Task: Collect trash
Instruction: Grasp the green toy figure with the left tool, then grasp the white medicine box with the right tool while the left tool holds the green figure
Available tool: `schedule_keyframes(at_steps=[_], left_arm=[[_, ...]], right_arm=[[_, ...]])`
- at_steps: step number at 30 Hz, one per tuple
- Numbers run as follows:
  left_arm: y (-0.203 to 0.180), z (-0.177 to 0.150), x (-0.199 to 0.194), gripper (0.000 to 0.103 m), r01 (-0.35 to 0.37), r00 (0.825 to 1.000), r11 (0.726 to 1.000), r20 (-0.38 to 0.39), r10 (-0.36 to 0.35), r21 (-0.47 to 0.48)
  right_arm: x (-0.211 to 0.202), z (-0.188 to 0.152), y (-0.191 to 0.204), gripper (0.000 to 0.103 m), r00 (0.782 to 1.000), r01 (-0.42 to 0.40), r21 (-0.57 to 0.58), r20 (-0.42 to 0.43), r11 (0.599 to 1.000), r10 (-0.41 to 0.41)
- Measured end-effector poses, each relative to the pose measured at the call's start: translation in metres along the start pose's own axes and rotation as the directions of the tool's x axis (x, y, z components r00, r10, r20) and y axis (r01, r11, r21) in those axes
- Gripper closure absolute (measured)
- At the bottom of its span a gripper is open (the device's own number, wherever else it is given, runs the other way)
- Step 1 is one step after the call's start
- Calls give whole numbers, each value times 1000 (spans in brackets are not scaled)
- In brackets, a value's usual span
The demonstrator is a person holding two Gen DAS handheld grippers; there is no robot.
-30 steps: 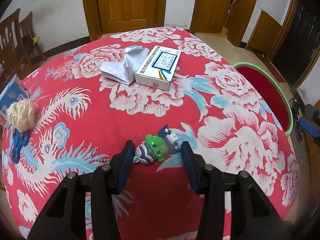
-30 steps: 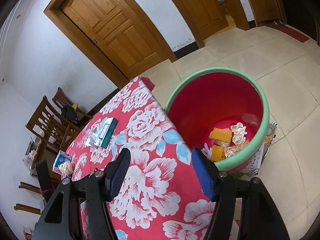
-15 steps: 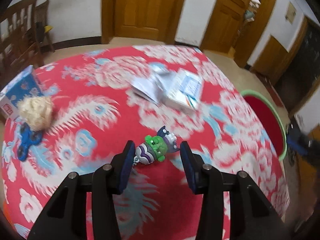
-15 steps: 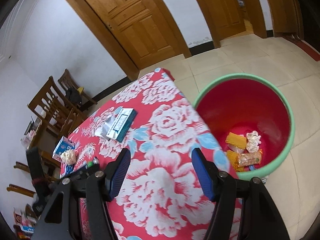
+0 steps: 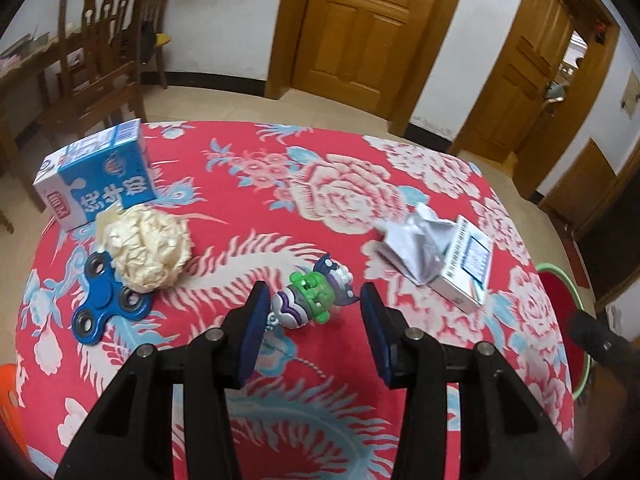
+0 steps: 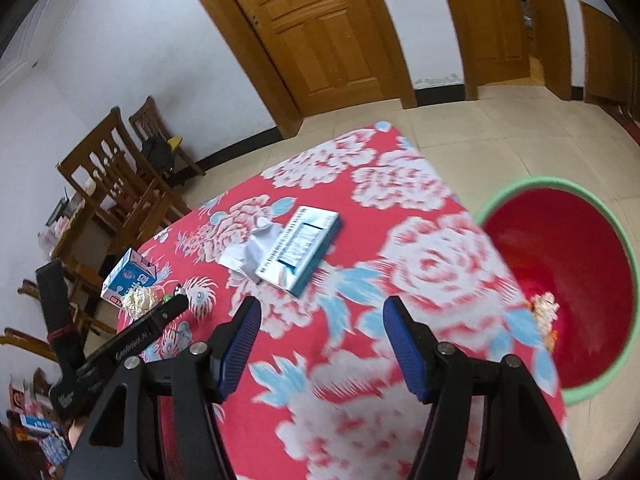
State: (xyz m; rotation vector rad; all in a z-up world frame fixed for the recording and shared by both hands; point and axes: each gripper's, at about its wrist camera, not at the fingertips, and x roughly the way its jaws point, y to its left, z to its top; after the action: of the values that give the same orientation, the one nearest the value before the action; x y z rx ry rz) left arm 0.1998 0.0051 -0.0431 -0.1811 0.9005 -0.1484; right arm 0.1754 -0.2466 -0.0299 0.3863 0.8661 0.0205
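On the red floral tablecloth [image 5: 340, 184] lie a crumpled cream paper ball [image 5: 146, 248], a crumpled white paper [image 5: 416, 244] beside a white medicine box [image 5: 466, 266], and a blue milk carton [image 5: 98, 174]. My left gripper [image 5: 312, 310] is open, its fingers either side of a green and purple toy keychain [image 5: 312, 298]. My right gripper [image 6: 322, 338] is open and empty above the cloth, near the medicine box [image 6: 300, 248]. The red bin with a green rim [image 6: 576, 280] stands on the floor to the right and holds some trash.
A blue fidget spinner [image 5: 108, 300] lies beside the paper ball. Wooden chairs [image 5: 100, 56] stand at the back left and wooden doors [image 5: 360, 32] behind the table. The left gripper's body [image 6: 132, 340] shows in the right wrist view.
The left view has swung left, bringing the paper ball, spinner and carton closer. The right gripper has moved from over the bin back over the table. Both stay open.
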Motion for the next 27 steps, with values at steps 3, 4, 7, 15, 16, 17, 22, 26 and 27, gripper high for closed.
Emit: schedule_keyframes(at_steps=[3, 4, 7, 15, 16, 17, 22, 26, 27], left_arm=[[5, -2, 2, 56, -24, 999, 1000, 23, 25, -11], [6, -4, 4, 56, -25, 999, 1000, 25, 25, -14], [9, -9, 7, 56, -6, 1000, 1000, 25, 7, -24], [13, -10, 4, 56, 6, 999, 999, 33, -4, -49], [13, -10, 4, 56, 8, 999, 999, 33, -6, -51], [14, -10, 4, 56, 11, 999, 999, 32, -9, -54], [11, -12, 6, 56, 20, 999, 998, 28, -18, -56], [11, -13, 6, 56, 28, 999, 998, 29, -26, -57], [11, -13, 6, 56, 29, 999, 998, 30, -28, -57]], right_arm=[[22, 7, 14, 37, 1000, 11, -8, -15, 1000, -11], [32, 10, 20, 37, 1000, 21, -12, -22, 1000, -21], [51, 14, 28, 37, 999, 35, -8, -29, 999, -36], [88, 26, 41, 37, 990, 138, -24, -26, 990, -139], [93, 27, 40, 37, 989, 143, -19, -36, 990, -143], [95, 27, 40, 37, 989, 143, -16, -43, 990, -143], [110, 24, 43, 36, 986, 155, -37, -59, 987, -157], [113, 24, 47, 34, 985, 165, -82, -46, 983, -169], [113, 24, 47, 38, 984, 171, -89, -44, 981, -175]])
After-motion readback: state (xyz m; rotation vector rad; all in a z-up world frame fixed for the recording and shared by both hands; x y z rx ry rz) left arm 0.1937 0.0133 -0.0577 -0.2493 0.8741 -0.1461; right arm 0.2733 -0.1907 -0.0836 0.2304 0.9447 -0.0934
